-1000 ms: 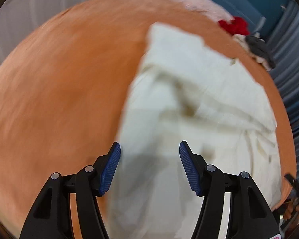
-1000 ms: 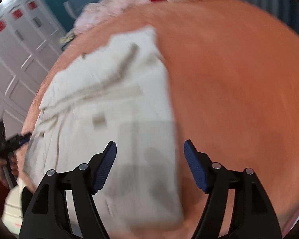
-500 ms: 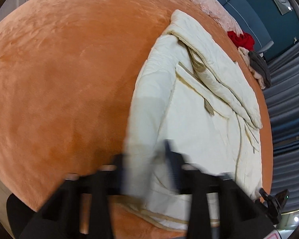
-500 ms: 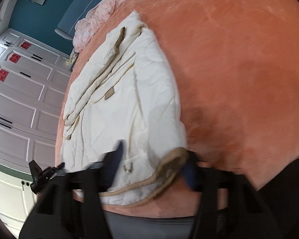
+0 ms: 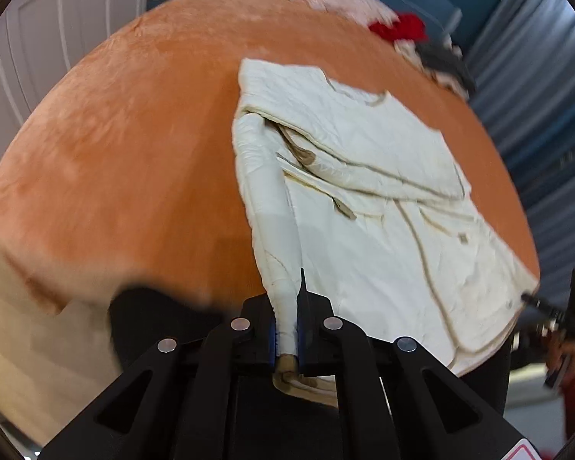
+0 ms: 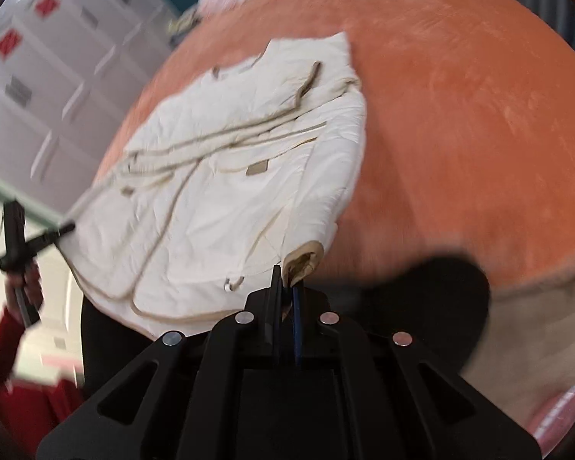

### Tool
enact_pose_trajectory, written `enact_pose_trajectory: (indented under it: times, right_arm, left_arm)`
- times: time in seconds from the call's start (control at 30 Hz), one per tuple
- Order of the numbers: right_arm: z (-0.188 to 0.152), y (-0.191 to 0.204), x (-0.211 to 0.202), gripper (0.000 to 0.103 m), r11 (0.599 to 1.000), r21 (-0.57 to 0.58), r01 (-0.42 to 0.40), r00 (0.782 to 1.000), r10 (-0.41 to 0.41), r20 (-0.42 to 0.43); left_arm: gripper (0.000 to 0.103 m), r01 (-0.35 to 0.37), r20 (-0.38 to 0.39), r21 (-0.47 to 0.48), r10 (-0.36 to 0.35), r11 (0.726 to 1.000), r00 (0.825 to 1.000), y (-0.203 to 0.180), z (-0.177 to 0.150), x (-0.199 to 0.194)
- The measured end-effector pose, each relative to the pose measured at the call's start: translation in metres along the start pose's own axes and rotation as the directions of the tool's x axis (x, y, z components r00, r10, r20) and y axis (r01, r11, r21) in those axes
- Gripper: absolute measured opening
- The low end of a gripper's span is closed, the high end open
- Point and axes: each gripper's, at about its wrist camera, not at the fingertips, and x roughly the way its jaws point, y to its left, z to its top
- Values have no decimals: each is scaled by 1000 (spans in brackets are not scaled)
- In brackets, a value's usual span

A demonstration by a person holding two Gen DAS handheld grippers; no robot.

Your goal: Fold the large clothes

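Garment: a cream jacket (image 5: 364, 199) with tan trim is spread on the orange bed cover (image 5: 134, 153), near its front edge.
Left gripper (image 5: 286, 329): its fingers are closed on a sleeve cuff, which is lifted off the cover.
Right gripper (image 6: 286, 306): its fingers are pinched together on the other tan-lined cuff (image 6: 304, 262).
Background: a clothes pile (image 5: 414, 38) is seen at the far edge.

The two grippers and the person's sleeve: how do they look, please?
Both the left gripper and the right gripper are black plastic, with angular cut-out arms, round silver rivets and blue ribbed pads on the fingers. The sleeve is red.
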Motion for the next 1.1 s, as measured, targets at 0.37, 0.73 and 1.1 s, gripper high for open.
enact_pose_trajectory:
  times: [0.37, 0.73, 1.1]
  right_arm:
    - [-58, 29, -44, 3, 999, -6, -33, 999, 33, 0]
    - [76, 21, -42, 3, 1000, 9, -12, 948, 9, 318]
    - [155, -3, 25, 4, 988, 153, -8, 924, -51, 379]
  left_arm:
    - [5, -4, 3, -99, 4, 995, 1000, 0, -62, -56]
    - [7, -50, 219, -32, 56, 998, 974, -15, 46, -43]
    - [16, -138, 237, -42, 144, 990, 961, -2, 115, 29]
